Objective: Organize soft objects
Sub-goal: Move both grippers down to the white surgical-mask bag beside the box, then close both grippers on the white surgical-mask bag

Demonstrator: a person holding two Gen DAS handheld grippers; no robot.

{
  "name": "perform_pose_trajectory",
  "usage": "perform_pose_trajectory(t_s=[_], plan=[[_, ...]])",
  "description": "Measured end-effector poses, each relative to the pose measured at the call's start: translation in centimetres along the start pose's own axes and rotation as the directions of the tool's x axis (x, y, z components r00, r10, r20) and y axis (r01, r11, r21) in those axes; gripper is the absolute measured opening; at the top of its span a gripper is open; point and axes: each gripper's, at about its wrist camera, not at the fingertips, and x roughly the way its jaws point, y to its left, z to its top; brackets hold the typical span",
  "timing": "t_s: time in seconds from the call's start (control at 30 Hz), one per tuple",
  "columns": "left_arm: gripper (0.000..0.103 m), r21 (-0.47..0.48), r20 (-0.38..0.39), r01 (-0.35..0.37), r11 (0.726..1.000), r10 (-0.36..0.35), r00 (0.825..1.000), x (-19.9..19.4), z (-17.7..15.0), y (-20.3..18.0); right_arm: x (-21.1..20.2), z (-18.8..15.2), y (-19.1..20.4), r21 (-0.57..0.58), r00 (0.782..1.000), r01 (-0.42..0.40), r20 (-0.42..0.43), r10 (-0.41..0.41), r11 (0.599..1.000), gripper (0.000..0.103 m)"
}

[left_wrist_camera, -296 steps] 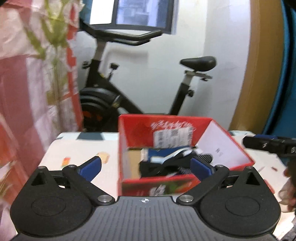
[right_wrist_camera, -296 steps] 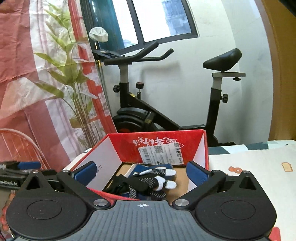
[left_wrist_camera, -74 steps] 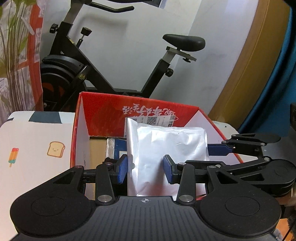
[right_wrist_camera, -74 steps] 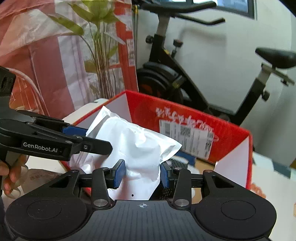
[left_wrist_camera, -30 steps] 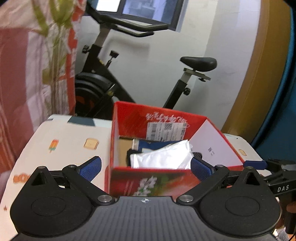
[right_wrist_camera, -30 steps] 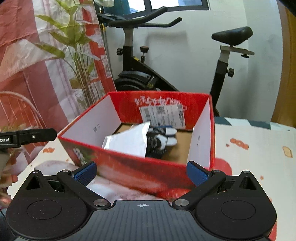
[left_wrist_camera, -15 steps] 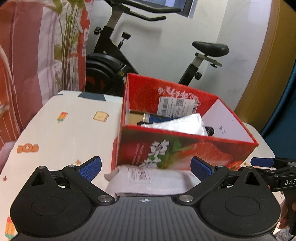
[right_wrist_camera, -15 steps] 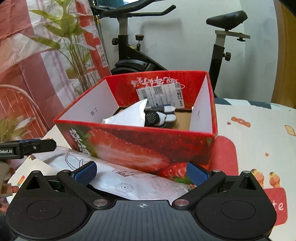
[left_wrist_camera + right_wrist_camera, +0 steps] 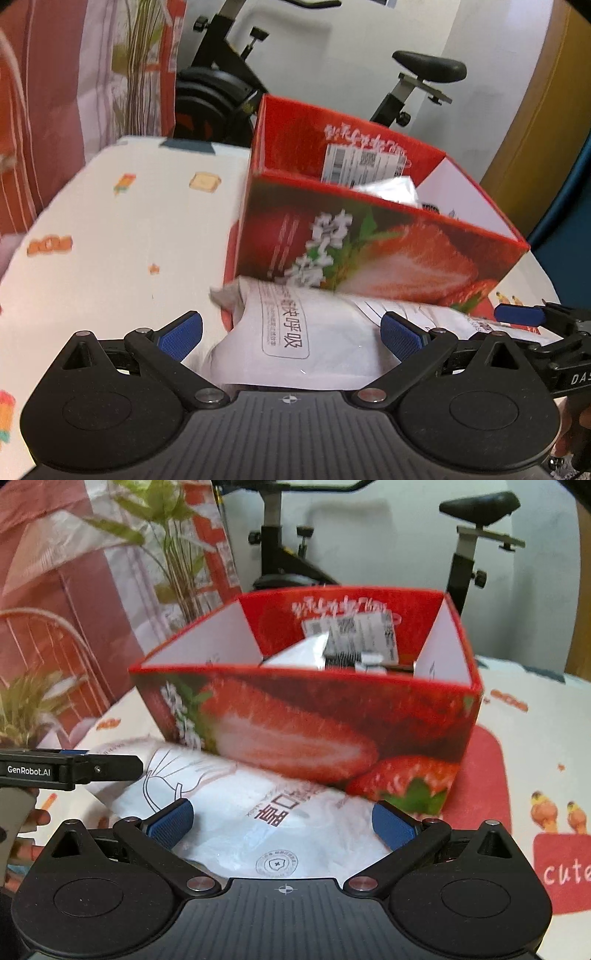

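Here, white printed soft pack (image 9: pixel 295 343) lies crumpled against strawberry box (image 9: pixel 369 243).

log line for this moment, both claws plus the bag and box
left claw: open, over bag | right claw: open, over bag | white bag: on table, against box front | red box: holds silver pouch, gloves

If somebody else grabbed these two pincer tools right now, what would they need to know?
Left gripper: open, empty, hovering over the white mask packet.
Right gripper: open, empty, over the same packet from the other side.
The packet lies flat on the table in front of the red strawberry box, its far edge against the box's front wall.
Done: a white pouch and black-and-white gloves are already inside the box.
Left: grasp the mask packet, probably with both grippers, lift it over the wall and drop it in.
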Motion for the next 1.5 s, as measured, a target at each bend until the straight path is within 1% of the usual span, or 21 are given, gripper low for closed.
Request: perform_pose_trajectory(t_s=[0.07, 0.13, 0.27, 0.43, 0.57, 0.67, 0.77, 0.87, 0.93, 1.03, 1.17, 1.27, 1.43, 1.5], plan=[[0.103, -0.005, -0.015, 0.001, 1.0, -0.001, 1.0, 0.2, -0.4, 0.1, 0.2, -0.5, -0.1, 0.004, 1.0, -0.009, -0.017, 0.009, 1.0, 0.103], [0.103, -0.009, -0.032, -0.003, 1.0, 0.002, 0.999, 0.5, -0.8, 0.4, 0.6, -0.9, 0.1, -0.009, 0.999, -0.001, -0.038, 0.001, 1.0, 0.103], [0.103, -0.026, -0.056, 0.003, 1.0, -0.004, 0.998, 0.9, -1.1, 0.7, 0.7, -1.3, 0.2, -0.02, 0.999, 0.0, -0.045, -0.001, 1.0, 0.103], [0.103, -0.039, -0.075, 0.01, 0.999, -0.012, 0.997, 1.5, -1.6, 0.8, 0.4, -1.0, -0.7, 0.019, 0.999, 0.02, -0.047, -0.019, 1.0, 0.103], [0.103, -0.049, -0.097, 0.008, 0.999, -0.012, 0.995, 2.0, -1.9, 1.1, 0.6, -1.4, -2.0, 0.083, 0.998, 0.005, -0.066, 0.001, 0.997, 0.103], [0.103, -0.054, -0.124, 0.003, 0.999, -0.01, 0.992, 2.6, -2.1, 1.4, 0.7, -1.7, -2.0, 0.085, 0.997, -0.006, -0.071, 0.012, 0.996, 0.103], [0.103, -0.063, -0.135, 0.015, 0.998, -0.023, 0.991, 2.8, -2.4, 1.7, 0.4, -1.4, -0.8, -0.003, 0.998, 0.023, -0.052, -0.023, 1.0, 0.103], [0.103, -0.077, -0.141, 0.027, 0.997, -0.037, 0.989, 2.9, -2.4, 1.9, 0.0, -0.9, 0.5, -0.117, 0.997, 0.078, -0.02, -0.081, 0.99, 0.103], [0.103, -0.099, -0.143, 0.039, 0.994, -0.053, 0.988, 3.0, -2.5, 2.1, -0.2, -0.8, 0.8, -0.151, 0.996, 0.089, -0.006, -0.091, 0.985, 0.103], [0.103, -0.089, -0.138, 0.043, 0.995, -0.055, 0.989, 3.1, -2.6, 2.1, -0.5, -0.5, 0.7, -0.14, 0.997, 0.076, -0.001, -0.077, 0.987, 0.103], [0.103, -0.085, -0.125, 0.043, 0.995, -0.054, 0.991, 3.2, -2.8, 2.0, -0.7, -0.4, 0.6, -0.134, 0.999, 0.038, 0.008, -0.038, 0.99, 0.103], [0.103, -0.089, -0.112, 0.039, 0.995, -0.049, 0.993, 3.1, -3.1, 2.0, -0.3, -0.4, 0.5, -0.122, 1.0, 0.024, -0.011, -0.026, 0.992, 0.103], [0.103, -0.107, -0.111, 0.037, 0.994, -0.049, 0.993, 2.7, -3.3, 2.2, 0.3, -0.8, -0.4, -0.057, 0.999, -0.003, -0.042, 0.0, 0.998, 0.103], [0.103, -0.112, -0.115, 0.04, 0.993, -0.053, 0.992, 2.7, -3.1, 2.3, 0.4, -0.9, -0.5, -0.067, 0.999, -0.001, -0.045, -0.002, 0.998, 0.103]])
